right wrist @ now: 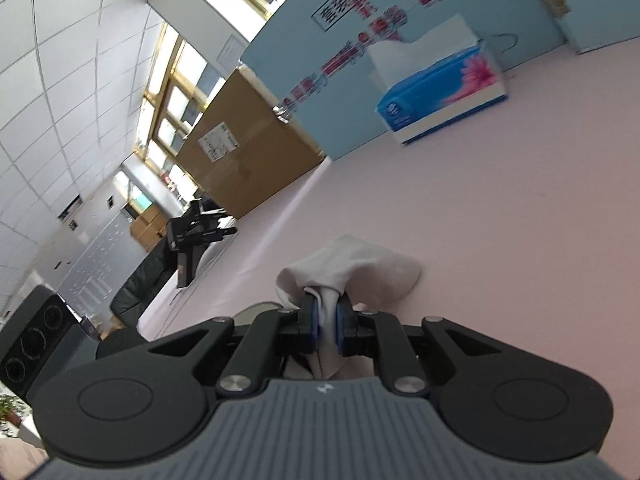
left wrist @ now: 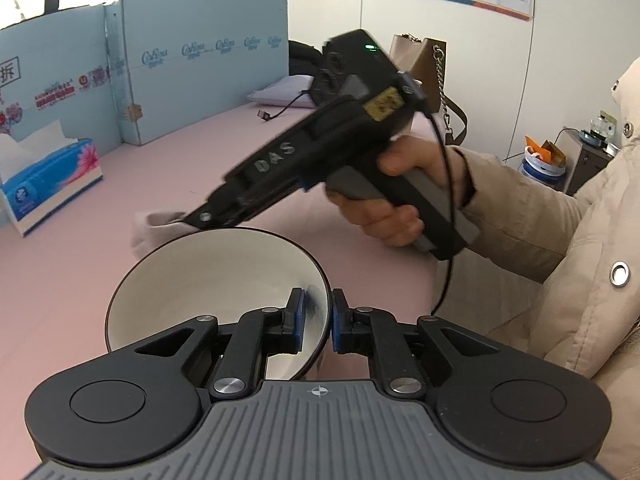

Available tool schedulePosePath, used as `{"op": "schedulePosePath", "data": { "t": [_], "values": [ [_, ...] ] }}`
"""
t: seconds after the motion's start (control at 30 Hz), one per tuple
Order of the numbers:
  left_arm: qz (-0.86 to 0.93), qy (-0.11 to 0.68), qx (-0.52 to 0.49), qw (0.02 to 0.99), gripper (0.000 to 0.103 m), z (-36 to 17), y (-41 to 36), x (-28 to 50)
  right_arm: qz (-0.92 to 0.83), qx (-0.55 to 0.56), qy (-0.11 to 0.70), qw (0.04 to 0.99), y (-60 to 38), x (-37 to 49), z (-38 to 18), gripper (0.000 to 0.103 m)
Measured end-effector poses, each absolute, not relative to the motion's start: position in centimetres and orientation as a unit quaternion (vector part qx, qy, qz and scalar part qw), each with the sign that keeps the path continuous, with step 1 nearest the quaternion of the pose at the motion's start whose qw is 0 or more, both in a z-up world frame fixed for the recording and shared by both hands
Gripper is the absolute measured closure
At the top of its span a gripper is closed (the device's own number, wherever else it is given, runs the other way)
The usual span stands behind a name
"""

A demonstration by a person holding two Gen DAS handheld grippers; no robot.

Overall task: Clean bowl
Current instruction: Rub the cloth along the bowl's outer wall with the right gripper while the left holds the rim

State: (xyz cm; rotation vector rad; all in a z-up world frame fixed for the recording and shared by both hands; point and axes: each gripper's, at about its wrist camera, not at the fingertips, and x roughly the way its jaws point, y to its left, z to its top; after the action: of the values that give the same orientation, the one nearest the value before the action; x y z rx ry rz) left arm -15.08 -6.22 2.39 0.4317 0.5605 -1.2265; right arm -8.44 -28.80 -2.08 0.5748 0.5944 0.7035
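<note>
The left tool (left wrist: 318, 320) is clamped on the rim of the bowl (left wrist: 208, 280), one pad inside the wall and one outside, holding it tilted so its white inside faces up and away over the pink worktop (left wrist: 120, 184). The right tool (right wrist: 326, 326) is closed on a pale cloth (right wrist: 352, 268), whose free end bunches ahead of the fingers; from the left wrist view the cloth lies just behind the bowl's far rim, outside it. Whether wiping is about to start or has just ended cannot be told. To wipe well, keep the left grip firm and the bowl steady, and press the cloth's loose bulk, not the hard fingers, against the wall. The bowl looks empty and clean of visible residue. A tissue box (right wrist: 440, 92) stands well apart, a tissue poking out.
</note>
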Motion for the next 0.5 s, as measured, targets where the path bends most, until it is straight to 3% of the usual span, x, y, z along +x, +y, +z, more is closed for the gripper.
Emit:
{"op": "schedulePosePath", "data": {
  "t": [0.33, 0.5],
  "values": [
    [-0.555, 0.261, 0.195, 0.765, 0.085, 2.5, -6.5, -15.3, 0.329, 0.279, 0.275, 0.859, -29.9, -11.3, -2.5, 0.090],
    [-0.532, 0.266, 0.195, 0.780, 0.080, 2.5, -7.0, -15.4, 0.319, 0.284, 0.267, 0.864, -30.7, -13.5, -2.8, 0.090]
  ]
}}
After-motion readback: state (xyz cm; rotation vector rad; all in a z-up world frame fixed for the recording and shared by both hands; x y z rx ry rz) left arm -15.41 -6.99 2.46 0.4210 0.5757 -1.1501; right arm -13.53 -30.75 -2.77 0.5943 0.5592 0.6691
